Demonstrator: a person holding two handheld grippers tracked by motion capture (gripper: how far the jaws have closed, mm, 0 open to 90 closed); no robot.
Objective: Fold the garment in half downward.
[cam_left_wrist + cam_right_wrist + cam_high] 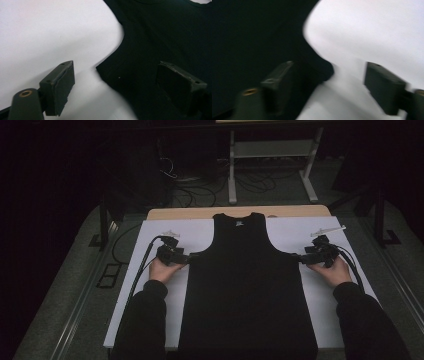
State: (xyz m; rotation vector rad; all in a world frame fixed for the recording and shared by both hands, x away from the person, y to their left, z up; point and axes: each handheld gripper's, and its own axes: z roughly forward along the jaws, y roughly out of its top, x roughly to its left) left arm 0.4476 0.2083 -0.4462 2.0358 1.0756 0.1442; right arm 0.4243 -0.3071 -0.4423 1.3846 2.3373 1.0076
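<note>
A black sleeveless top [247,285] lies flat on a white board [150,240], neck at the far side. My left gripper [189,256] is at the top's left underarm corner. In the left gripper view the jaws [115,65] stand apart: one pad over the white board [50,30], the other over the black cloth [162,32], with the corner between them, not pinched. My right gripper [300,258] is at the right underarm corner. Its jaws [328,65] also stand apart, straddling the cloth's [257,37] corner over the board [374,30]; that view is blurred.
The board rests on a wooden table [200,213]. Behind the table stand a pale metal frame [270,150] and loose cables on the floor [200,185]. Dark posts stand at either side. Bare board lies outside each gripper.
</note>
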